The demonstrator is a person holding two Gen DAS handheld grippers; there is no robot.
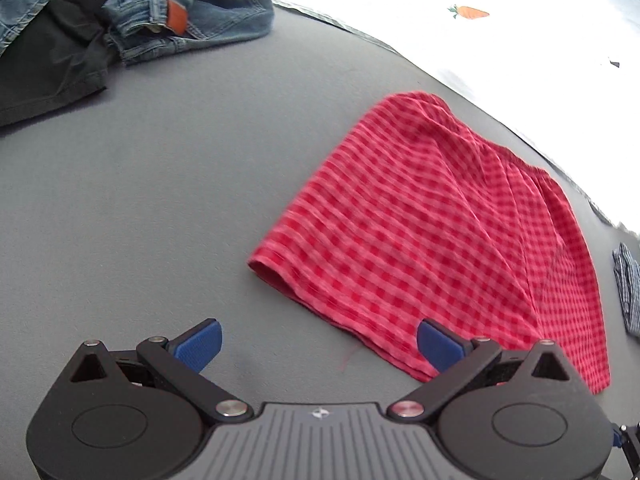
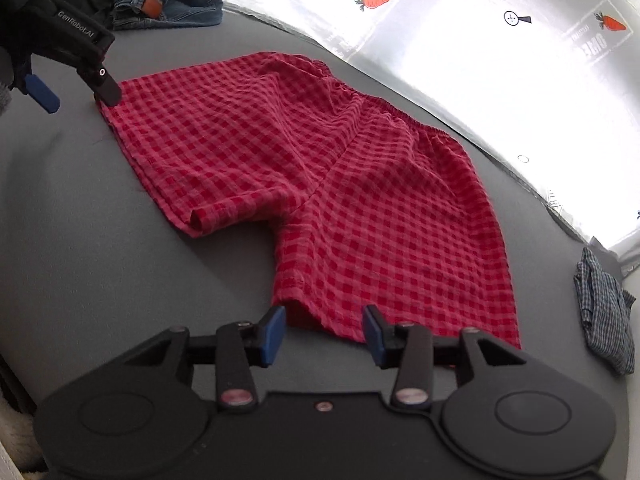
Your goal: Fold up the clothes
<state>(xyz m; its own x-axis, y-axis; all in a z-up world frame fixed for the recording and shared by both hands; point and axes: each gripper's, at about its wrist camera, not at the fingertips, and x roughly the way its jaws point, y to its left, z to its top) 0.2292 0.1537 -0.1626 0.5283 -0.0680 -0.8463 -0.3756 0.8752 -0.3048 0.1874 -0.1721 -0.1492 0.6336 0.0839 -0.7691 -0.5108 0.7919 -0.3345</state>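
Crotch of shorts (image 2: 280,236), right-view only

A grey desk (image 2: 100,248) carries everything. Red checked shorts (image 2: 320,184) lie spread flat at its centre. At ten o'clock sits a heap of denim clothes (image 2: 168,0) with a dark garment (image 1: 44,68) beside it. At four o'clock lies a small folded blue plaid piece (image 2: 606,312). A white carrot-printed sheet (image 2: 460,32) borders the desk from twelve to two o'clock.
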